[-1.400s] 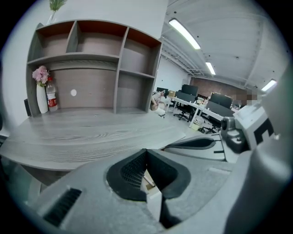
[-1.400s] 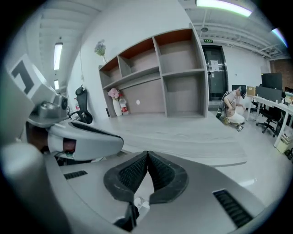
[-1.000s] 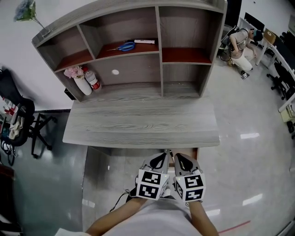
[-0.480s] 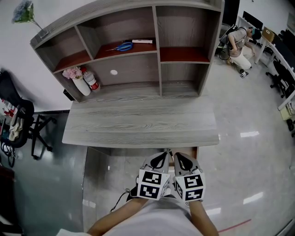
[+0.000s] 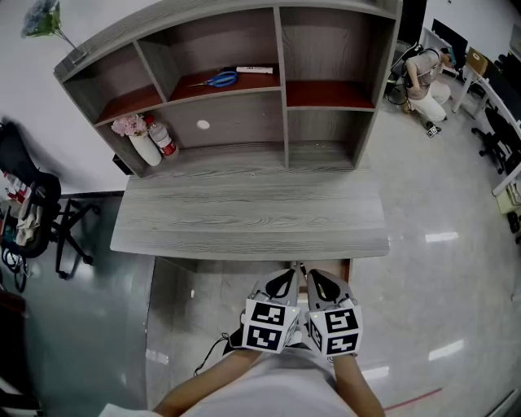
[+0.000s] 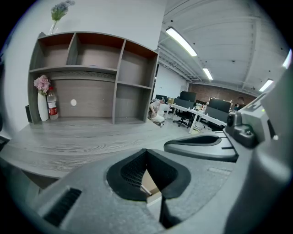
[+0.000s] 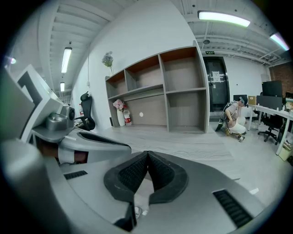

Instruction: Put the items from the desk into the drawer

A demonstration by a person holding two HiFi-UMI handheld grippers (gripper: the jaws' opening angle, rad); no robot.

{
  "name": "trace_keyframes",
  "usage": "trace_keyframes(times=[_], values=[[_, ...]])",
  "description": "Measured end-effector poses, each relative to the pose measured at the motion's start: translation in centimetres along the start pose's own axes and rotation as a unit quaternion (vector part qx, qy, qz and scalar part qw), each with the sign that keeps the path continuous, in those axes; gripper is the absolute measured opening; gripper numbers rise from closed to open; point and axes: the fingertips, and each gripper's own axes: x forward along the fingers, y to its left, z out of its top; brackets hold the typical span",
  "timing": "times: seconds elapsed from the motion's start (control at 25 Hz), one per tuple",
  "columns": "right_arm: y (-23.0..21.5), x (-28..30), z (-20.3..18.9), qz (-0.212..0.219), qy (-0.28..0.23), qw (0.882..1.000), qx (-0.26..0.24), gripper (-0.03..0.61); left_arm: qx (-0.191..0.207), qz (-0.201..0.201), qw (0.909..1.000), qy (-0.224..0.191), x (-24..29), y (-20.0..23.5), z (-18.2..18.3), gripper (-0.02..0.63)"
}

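A grey wooden desk [image 5: 248,216] carries a shelf unit [image 5: 281,89]. Blue scissors [image 5: 221,79] and a white tube [image 5: 255,71] lie on the upper middle shelf. At the desk's back left stand a white vase with pink flowers [image 5: 140,140] and a red-labelled bottle [image 5: 164,140]; the same vase [image 6: 42,103] and bottle [image 6: 52,106] show in the left gripper view. My left gripper [image 5: 290,273] and right gripper [image 5: 314,276] hang side by side just in front of the desk's front edge, both shut and holding nothing. No drawer front is in view.
A black office chair [image 5: 28,212] stands to the left of the desk. A person [image 5: 423,77] crouches on the glossy floor at the back right, near more desks and chairs [image 5: 496,130]. A flower stem [image 5: 45,20] sits on the shelf unit's top.
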Motion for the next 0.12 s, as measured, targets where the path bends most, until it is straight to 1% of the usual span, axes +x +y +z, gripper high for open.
trace_keyframes(times=[0.12], values=[[0.15,0.15,0.00,0.000,0.001,1.000,0.001,0.000,-0.001,-0.001,1.0000,0.002,-0.02,0.14,-0.08,0.003]])
